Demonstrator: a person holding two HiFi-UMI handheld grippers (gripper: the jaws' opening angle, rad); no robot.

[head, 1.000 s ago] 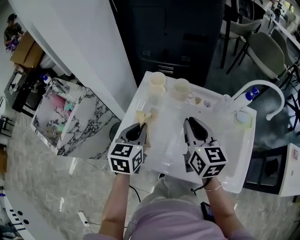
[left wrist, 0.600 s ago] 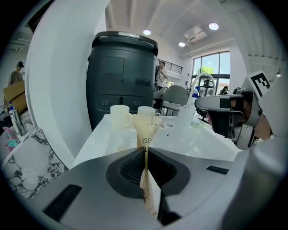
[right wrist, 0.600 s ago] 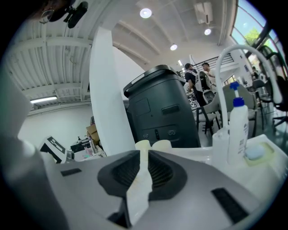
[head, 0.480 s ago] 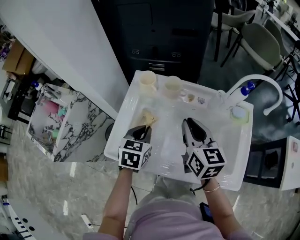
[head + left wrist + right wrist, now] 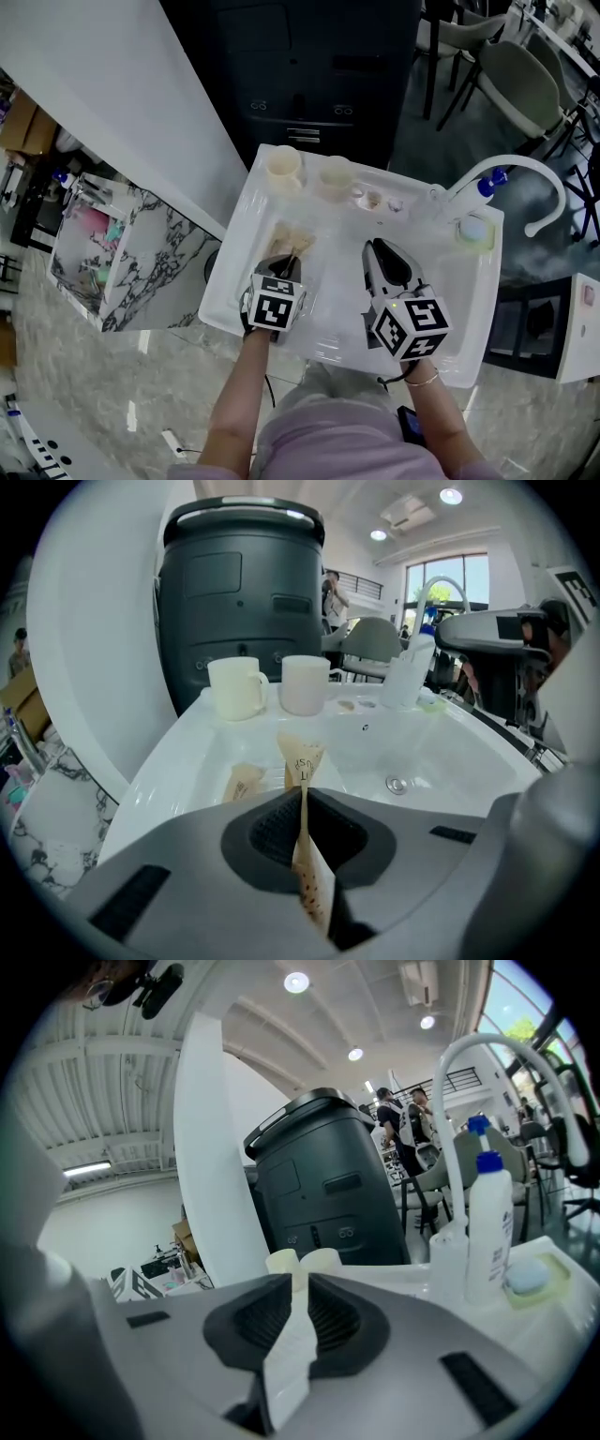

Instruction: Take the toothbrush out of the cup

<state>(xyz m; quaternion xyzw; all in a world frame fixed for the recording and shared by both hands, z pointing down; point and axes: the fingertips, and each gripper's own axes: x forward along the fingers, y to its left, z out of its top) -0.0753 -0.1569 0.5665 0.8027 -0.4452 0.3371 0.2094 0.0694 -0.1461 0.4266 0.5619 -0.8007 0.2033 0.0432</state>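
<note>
Head view: a white sink basin [image 5: 441, 309] lies below the person, with both tongs held over it side by side, the left lower in the bowl.
Left tongs [image 5: 287, 257]: the jaws are closed tight on a tan paper packet [image 5: 296, 238] with dark print. The packet stands on edge between the pads and its printed end sticks out past the tips over the bowl.
Right tongs [image 5: 375, 247]: the jaws are drawn close, with only a thin white strip [image 5: 286, 1363] between the pads. I cannot make out what the strip is.
Cups: two cream cups, the left cup [image 5: 281, 169] and the right cup [image 5: 335, 175], stand upright side by side on the basin's back rim, well ahead of both tongs.
Toothbrush: I cannot pick it out as such in any view.
Second tan piece [image 5: 242, 782]: lies in the bowl just left of the held packet.
Drain [image 5: 397, 783]: on the bowl floor, right of the packet.
Faucet [image 5: 525, 169]: a white arch at the basin's back right corner, with a blue-capped bottle [image 5: 486, 183] beside it.
Behind the basin: a dark grey bin [image 5: 244, 592].
</note>
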